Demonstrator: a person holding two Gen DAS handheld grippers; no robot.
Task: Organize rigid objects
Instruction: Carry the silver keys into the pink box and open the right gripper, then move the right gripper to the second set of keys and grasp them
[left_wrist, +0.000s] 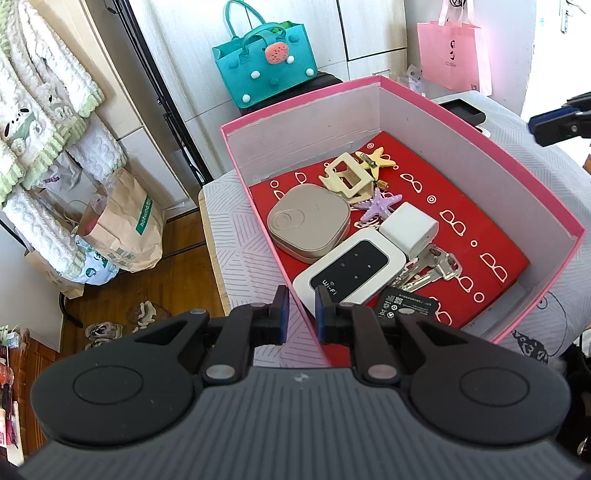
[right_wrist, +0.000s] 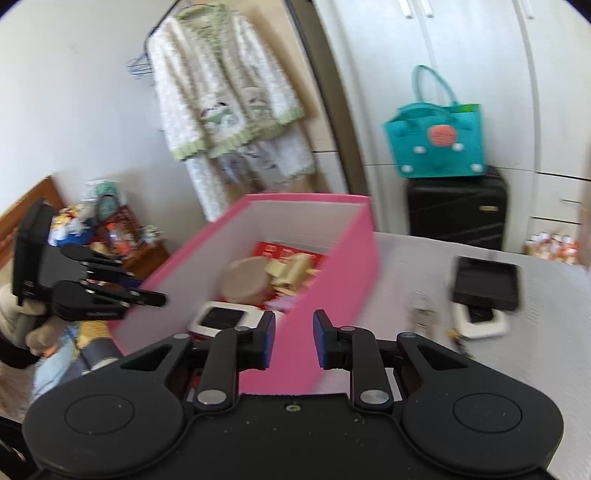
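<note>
A lived-in room of a home, likely a bedroom. A fleecy white-and-green garment (right_wrist: 225, 96) hangs on a hanger against the wall, beside tall white wardrobe doors (right_wrist: 461, 74). A teal handbag (right_wrist: 436, 140) sits on a black suitcase (right_wrist: 458, 210); paper shopping bags (left_wrist: 122, 225) and shoes (left_wrist: 122, 321) lie on the wooden floor (left_wrist: 177, 277).

One pink box (left_wrist: 480, 122). Inside: one beige rounded case (left_wrist: 308, 225), one Wi-Fi router (left_wrist: 351, 269), one white charger cube (left_wrist: 408, 229), two starfish clips (left_wrist: 380, 201), one cream hair claw (left_wrist: 347, 177), one key bunch (left_wrist: 432, 269), one black battery (left_wrist: 406, 308).
</note>
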